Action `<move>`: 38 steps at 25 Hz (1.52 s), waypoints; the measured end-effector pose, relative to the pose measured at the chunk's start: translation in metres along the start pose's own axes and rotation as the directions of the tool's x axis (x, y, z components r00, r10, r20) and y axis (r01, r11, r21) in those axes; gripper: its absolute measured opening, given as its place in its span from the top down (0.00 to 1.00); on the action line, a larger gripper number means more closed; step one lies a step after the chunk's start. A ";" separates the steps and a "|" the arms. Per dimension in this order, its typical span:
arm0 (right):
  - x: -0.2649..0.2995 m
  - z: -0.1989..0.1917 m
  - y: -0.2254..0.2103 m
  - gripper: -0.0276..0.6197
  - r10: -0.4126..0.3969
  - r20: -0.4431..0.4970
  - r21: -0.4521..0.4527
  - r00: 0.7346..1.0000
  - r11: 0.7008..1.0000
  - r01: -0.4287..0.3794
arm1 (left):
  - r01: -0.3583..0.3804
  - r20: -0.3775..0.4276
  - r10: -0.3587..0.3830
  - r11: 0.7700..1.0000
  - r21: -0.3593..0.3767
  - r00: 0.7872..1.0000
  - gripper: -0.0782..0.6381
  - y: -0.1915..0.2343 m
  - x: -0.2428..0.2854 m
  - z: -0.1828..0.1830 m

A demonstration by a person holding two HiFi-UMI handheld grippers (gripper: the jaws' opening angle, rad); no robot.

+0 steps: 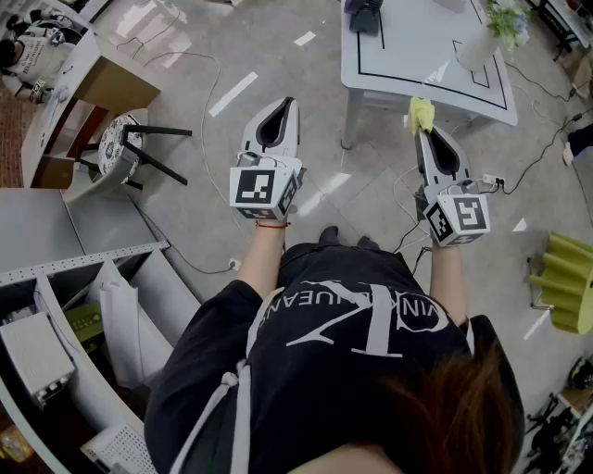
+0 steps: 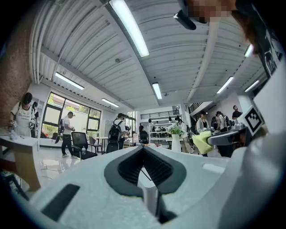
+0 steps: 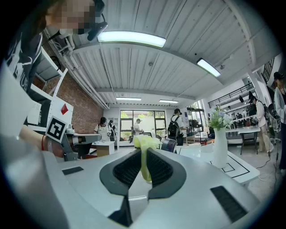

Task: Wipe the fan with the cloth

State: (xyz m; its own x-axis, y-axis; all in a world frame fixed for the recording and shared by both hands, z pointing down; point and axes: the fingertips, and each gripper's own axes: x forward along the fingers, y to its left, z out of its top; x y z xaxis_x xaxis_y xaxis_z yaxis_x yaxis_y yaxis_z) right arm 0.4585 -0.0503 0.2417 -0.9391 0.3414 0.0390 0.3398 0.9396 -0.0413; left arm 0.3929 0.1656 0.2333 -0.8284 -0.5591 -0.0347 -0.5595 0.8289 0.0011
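Note:
My right gripper [image 1: 422, 131] is shut on a yellow cloth [image 1: 422, 113], which sticks up between its jaws [image 3: 144, 154] in the right gripper view. The cloth [image 2: 202, 142] also shows at the right of the left gripper view. A small dark fan [image 3: 169, 145] stands on the white table [image 1: 417, 79] ahead, just behind the cloth; in the head view the fan [image 1: 364, 13] sits at the table's far left, cut off by the frame. My left gripper [image 1: 287, 104] hangs over the floor left of the table, jaws together and holding nothing [image 2: 143, 151].
A white vase with flowers [image 1: 484, 39] stands on the table, right of the fan. A black-legged stool [image 1: 130, 150] and shelving [image 1: 56, 268] are at the left. Cables and a power strip [image 1: 491, 180] lie on the floor. A yellow-green object [image 1: 565, 278] sits at the right.

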 end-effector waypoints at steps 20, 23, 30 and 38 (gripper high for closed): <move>0.019 -0.033 0.002 0.90 -0.082 -0.014 0.017 0.997 0.996 0.082 | 0.136 -0.039 -0.137 0.990 -0.020 0.990 0.88 0.022 0.025 -0.036; 0.038 -0.038 -0.013 0.89 -0.073 -0.022 0.020 0.997 0.997 0.073 | 0.153 -0.057 -0.154 0.988 -0.023 0.986 0.88 0.021 0.046 -0.045; 0.105 -0.033 -0.050 0.89 -0.002 -0.048 -0.014 0.999 1.000 0.002 | 0.130 -0.076 -0.132 0.991 -0.035 0.988 0.88 0.039 0.121 -0.047; 0.170 -0.046 -0.102 0.89 0.061 -0.107 -0.016 0.992 0.998 -0.063 | 0.123 -0.108 -0.129 0.991 -0.057 0.986 0.88 0.036 0.201 -0.062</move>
State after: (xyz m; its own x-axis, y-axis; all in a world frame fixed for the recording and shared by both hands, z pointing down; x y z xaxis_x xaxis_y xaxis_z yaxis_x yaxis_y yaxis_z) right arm 0.2660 -0.0868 0.2984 -0.9059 0.3988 0.1428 0.3992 0.9165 -0.0274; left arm 0.2043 0.0818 0.2884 -0.7475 -0.6602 0.0735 -0.6581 0.7510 0.0534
